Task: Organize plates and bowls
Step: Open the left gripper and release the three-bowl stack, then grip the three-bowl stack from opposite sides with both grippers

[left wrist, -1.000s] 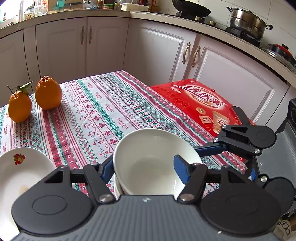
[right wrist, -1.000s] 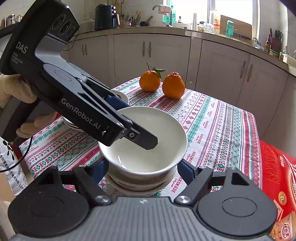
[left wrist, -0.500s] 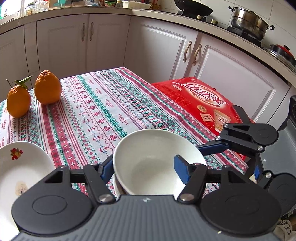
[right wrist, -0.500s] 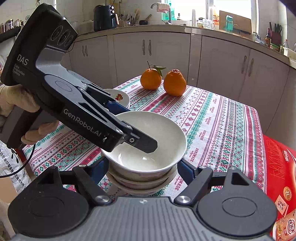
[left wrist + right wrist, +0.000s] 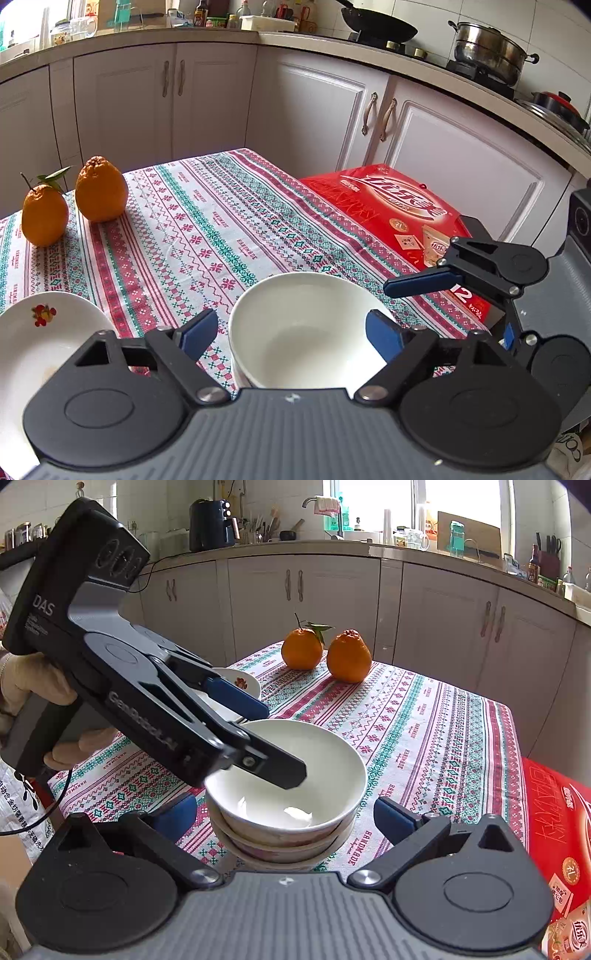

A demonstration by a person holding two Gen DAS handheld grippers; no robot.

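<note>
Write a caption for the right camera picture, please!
Both claws opening around a white bowl stacked on other bowls, two oranges behind.

White bowl (image 5: pixel 303 332), red-green patterned tablecloth (image 5: pixel 221 229)

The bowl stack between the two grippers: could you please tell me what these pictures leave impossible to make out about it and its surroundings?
- Bowl stack, right wrist view: the bowls under the top one show only as rims, so their count is uncertain; left wrist view: the top bowl hides them.
- Plate, left wrist view: cut off by the left edge and the left gripper body.
- Red box: small print unreadable.
- Right gripper: its body hides the stack's base.
</note>
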